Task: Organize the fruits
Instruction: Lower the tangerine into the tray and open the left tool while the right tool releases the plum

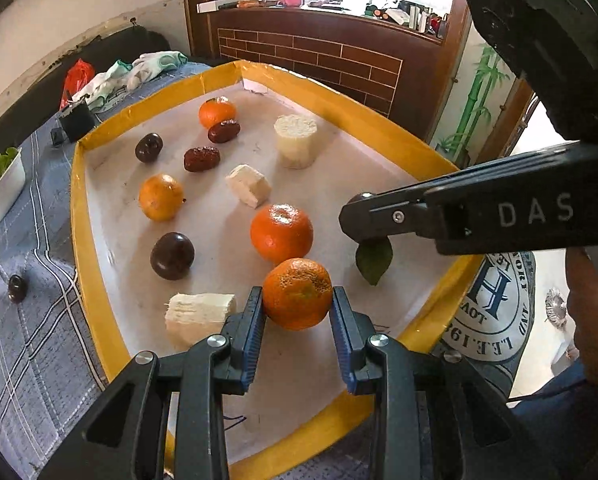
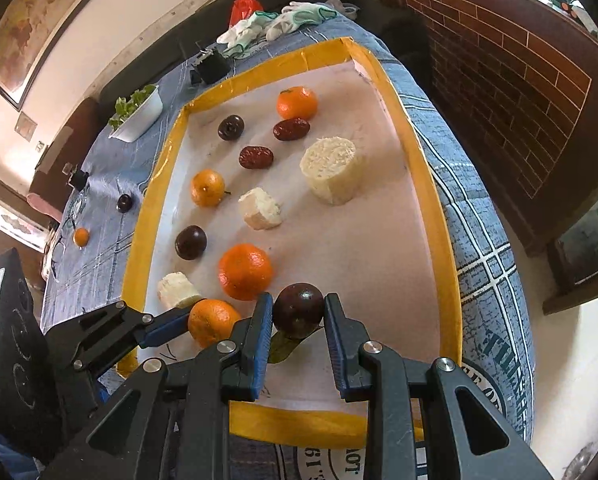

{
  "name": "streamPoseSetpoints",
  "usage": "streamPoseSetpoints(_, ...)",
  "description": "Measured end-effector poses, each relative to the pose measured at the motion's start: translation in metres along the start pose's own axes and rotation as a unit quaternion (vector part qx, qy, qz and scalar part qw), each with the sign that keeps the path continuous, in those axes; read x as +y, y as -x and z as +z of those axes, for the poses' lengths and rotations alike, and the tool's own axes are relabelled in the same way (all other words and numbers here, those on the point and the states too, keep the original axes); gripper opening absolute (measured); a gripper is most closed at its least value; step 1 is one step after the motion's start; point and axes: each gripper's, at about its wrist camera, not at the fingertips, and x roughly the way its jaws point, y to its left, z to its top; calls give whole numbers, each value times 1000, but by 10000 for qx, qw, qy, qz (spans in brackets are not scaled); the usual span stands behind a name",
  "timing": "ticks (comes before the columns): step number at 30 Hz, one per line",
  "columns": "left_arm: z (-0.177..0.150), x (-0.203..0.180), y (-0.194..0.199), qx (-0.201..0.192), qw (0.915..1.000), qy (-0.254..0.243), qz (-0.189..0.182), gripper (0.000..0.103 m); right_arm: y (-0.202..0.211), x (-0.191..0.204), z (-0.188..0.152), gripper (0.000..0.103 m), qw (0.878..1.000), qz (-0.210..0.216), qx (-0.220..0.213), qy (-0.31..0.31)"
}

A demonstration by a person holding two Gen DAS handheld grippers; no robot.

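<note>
My left gripper point(image 1: 297, 306) is shut on a mandarin point(image 1: 297, 294) just above the near part of the yellow-rimmed tray point(image 1: 339, 108). My right gripper point(image 2: 298, 314) is shut on a dark plum point(image 2: 299, 310), with a green leaf point(image 2: 281, 346) under it. In the left wrist view the right gripper point(image 1: 359, 224) comes in from the right over the leaf point(image 1: 373, 260), and its plum is hidden. In the right wrist view the left gripper point(image 2: 179, 322) holds its mandarin point(image 2: 213, 320) just left of the plum. A loose mandarin point(image 1: 282, 233) lies close behind both.
The tray also holds more mandarins point(image 1: 161, 197), red dates point(image 1: 201, 159), dark plums point(image 1: 172, 255) and pale cut chunks point(image 1: 296, 141). Outside on the blue checked cloth lie a plum point(image 2: 124, 203), a small orange point(image 2: 81, 237), a white dish of greens point(image 2: 137, 114) and gloves point(image 2: 283, 20).
</note>
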Motion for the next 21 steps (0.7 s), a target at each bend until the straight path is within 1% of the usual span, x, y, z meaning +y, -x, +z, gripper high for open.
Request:
streamPoseSetpoints(14,-2,2,-3,11,10000,51,-71,31,-8,-2,0,30,9999,-58,141,-57)
streamPoseSetpoints(21,-1,2,-2,-13,10000,42,-56,32,-7,-1,0,30,9999,-83,110,-53)
